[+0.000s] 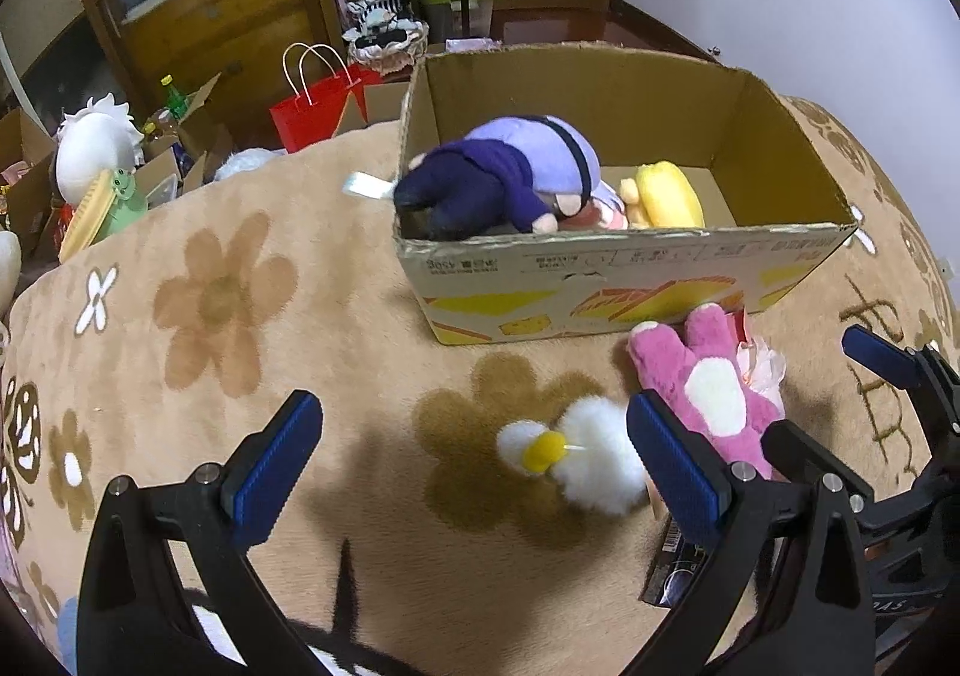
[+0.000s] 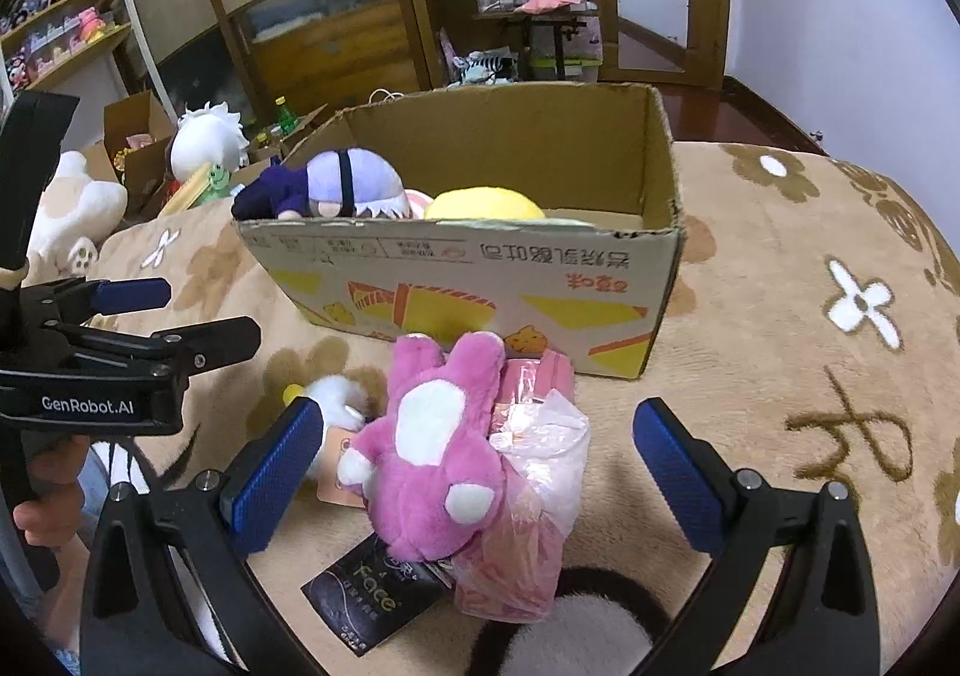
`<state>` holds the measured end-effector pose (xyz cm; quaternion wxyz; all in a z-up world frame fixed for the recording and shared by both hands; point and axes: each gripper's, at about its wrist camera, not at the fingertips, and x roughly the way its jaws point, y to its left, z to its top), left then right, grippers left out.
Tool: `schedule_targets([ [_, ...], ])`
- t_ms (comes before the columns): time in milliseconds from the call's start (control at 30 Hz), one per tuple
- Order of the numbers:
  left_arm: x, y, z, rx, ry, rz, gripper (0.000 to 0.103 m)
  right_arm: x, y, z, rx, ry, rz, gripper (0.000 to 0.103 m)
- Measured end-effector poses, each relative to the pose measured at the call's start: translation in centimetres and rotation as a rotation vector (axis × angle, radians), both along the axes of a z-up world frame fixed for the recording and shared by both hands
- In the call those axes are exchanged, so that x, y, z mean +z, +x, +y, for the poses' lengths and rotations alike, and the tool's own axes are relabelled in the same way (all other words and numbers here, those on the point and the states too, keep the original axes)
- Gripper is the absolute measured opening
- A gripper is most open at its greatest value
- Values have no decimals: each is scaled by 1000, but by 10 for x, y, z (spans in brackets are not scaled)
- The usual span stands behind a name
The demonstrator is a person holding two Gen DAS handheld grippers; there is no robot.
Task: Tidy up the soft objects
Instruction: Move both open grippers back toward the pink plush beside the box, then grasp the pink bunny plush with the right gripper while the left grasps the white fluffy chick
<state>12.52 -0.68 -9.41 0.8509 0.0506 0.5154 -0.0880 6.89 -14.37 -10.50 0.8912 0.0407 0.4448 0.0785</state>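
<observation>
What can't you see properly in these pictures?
- Pink toy in the cardboard box: both views, mostly hidden under the purple doll and yellow plush.
- White fluffy toy: right wrist view, behind the right gripper finger.
- Pink plush's face: turned away, both views.

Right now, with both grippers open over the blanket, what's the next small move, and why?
Probably lower the right gripper and close it on the pink plush. Its open jaws already straddle that toy, which lies outside the cardboard box that already holds other plush toys. The left gripper is open above the white fluffy toy, so that could follow.
</observation>
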Motion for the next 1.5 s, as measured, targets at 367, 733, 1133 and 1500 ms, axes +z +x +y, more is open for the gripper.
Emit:
schedule_targets([
  [367, -17, 9, -7, -22, -15, 41, 101, -19, 12, 9, 31, 0, 47, 103],
  [733, -36, 15, -14, -40, -46, 107, 101, -36, 16, 14, 42, -5, 103, 103],
  [1133, -55, 22, -30, -93, -61, 188, 101, -51, 22, 20, 53, -24, 138, 103],
  [1500, -70, 26, -32, -93, -116, 284, 77, -57, 23, 23, 78, -32, 163, 103],
])
